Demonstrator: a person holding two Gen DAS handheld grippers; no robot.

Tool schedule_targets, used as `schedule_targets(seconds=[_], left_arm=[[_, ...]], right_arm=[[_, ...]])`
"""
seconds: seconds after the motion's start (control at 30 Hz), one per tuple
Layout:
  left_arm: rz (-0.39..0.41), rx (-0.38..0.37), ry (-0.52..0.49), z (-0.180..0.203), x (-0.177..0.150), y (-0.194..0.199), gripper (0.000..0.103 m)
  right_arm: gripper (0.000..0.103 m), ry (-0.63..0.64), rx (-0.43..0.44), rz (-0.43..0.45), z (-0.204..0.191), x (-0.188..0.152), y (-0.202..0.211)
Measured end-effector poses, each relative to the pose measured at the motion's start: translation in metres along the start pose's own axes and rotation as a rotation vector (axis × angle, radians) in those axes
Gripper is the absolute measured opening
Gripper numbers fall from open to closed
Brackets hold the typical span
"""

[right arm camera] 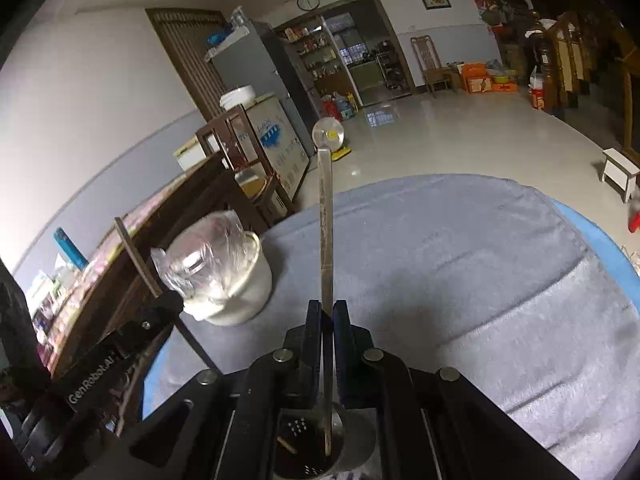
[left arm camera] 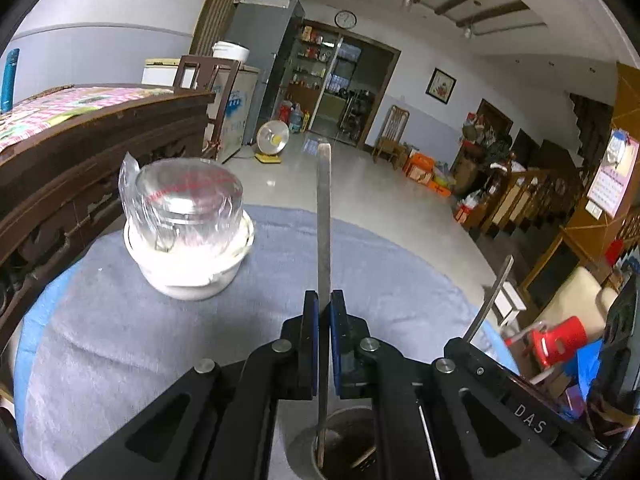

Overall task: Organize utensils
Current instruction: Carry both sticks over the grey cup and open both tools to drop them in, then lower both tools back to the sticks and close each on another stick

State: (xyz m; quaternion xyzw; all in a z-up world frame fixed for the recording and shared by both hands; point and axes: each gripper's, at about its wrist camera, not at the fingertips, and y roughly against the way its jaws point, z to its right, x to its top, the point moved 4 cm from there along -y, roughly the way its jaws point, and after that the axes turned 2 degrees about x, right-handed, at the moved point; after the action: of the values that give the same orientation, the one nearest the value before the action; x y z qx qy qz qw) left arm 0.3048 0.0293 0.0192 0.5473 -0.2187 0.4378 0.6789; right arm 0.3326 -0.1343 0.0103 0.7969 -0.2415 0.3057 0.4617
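Observation:
My left gripper (left arm camera: 324,300) is shut on a flat metal utensil handle (left arm camera: 323,216) that stands upright, its lower end inside a round metal holder (left arm camera: 344,444) below the jaws. My right gripper (right arm camera: 327,308) is shut on another metal utensil handle (right arm camera: 326,224), its lower end in the same perforated metal holder (right arm camera: 308,448). The right gripper's utensil also shows at the right of the left wrist view (left arm camera: 490,300). The left gripper's utensil shows at the left of the right wrist view (right arm camera: 138,258).
A white bowl (left arm camera: 188,272) with a plastic-wrapped glass item (left arm camera: 188,200) on top stands on the grey cloth-covered table (left arm camera: 120,340); the bowl also shows in the right wrist view (right arm camera: 236,292). A dark wooden bench (left arm camera: 80,168) runs along the left.

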Motion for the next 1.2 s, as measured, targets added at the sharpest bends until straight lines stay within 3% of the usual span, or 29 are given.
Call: schedule_targets(seconds=[0.4, 0.43, 0.47, 0.53, 0.63, 0.77, 0.83, 0.87, 0.9, 0.97, 1.07, 1.2], left_arm=[[-0.075, -0.002, -0.007, -0.008, -0.021, 0.002, 0.009], [-0.081, -0.002, -0.004, -0.01, -0.021, 0.004, 0.018], [-0.084, -0.005, 0.0, -0.011, -0.021, 0.007, 0.034], [-0.065, -0.003, 0.018, -0.017, -0.019, 0.017, 0.052], [-0.04, 0.006, 0.046, -0.025, -0.015, 0.035, 0.061], [-0.027, -0.002, 0.091, -0.039, -0.013, 0.06, 0.062], [-0.022, -0.008, 0.107, -0.047, -0.013, 0.073, 0.063], [-0.017, -0.01, 0.111, -0.051, -0.014, 0.08, 0.063], [-0.012, -0.009, 0.112, -0.054, -0.016, 0.089, 0.063], [-0.004, -0.008, 0.118, -0.062, -0.019, 0.101, 0.067], [-0.005, -0.002, 0.121, -0.076, -0.03, 0.121, 0.069], [-0.045, 0.022, 0.132, -0.101, -0.06, 0.141, 0.071]], right_arm=[[0.01, 0.003, 0.022, -0.061, -0.003, -0.024, -0.007], [0.01, -0.002, 0.026, -0.067, -0.002, -0.024, -0.006], [0.01, -0.006, 0.025, -0.067, -0.002, -0.025, -0.004], [0.01, -0.021, 0.018, -0.068, 0.002, -0.026, 0.0], [0.01, -0.037, 0.013, -0.064, 0.005, -0.025, 0.01], [0.012, -0.056, 0.037, -0.04, 0.002, -0.02, 0.029], [0.02, -0.058, 0.039, -0.03, -0.001, -0.017, 0.04], [0.032, -0.059, 0.047, -0.022, -0.002, -0.017, 0.045], [0.054, -0.064, 0.063, -0.006, -0.003, -0.016, 0.053], [0.082, -0.084, 0.099, 0.044, -0.004, -0.016, 0.071], [0.082, -0.096, 0.143, 0.097, -0.005, -0.022, 0.105], [0.082, -0.143, 0.168, 0.066, 0.005, -0.049, 0.135]])
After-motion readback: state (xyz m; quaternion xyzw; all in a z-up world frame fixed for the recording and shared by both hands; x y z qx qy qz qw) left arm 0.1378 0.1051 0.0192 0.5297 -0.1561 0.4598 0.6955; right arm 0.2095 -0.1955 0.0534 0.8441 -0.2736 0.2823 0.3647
